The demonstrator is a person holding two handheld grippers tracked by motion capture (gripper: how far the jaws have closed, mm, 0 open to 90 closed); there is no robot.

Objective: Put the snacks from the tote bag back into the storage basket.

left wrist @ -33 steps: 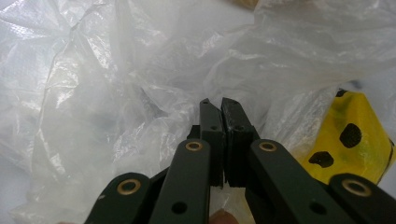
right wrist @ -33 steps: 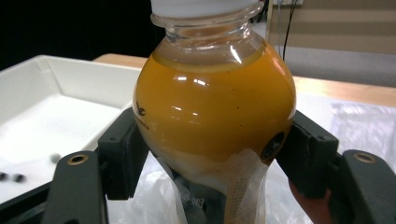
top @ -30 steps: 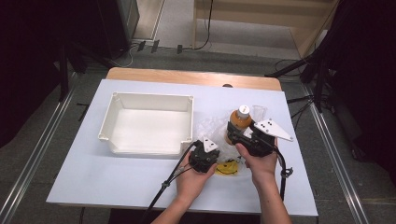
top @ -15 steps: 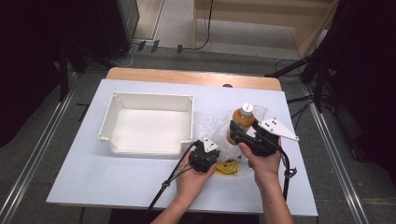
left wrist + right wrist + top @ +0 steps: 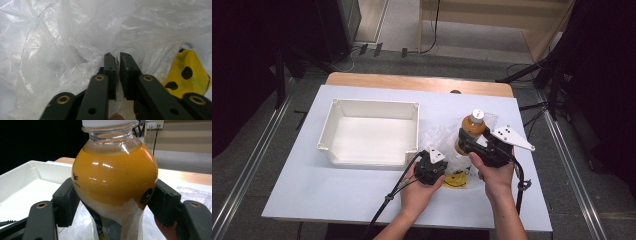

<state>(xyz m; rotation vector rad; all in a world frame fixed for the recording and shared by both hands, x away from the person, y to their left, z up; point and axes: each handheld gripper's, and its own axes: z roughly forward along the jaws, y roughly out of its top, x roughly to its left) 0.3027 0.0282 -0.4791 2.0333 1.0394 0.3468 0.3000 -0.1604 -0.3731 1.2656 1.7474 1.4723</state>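
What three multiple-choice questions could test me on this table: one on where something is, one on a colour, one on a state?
1. Where does the white tray sit relative to the bottle?
A. To its left in the high view
B. To its right
C. Under it

2. What colour is the drink in the bottle?
A. Green
B. Orange
C. Clear

3. How does the right gripper stand?
A. Wide open, away from everything
B. Shut on the tray rim
C. Shut on the bottle

Answers:
1. A, the tray lies left of the bottle.
2. B, the liquid shows orange.
3. C, both black pads press the bottle's sides.
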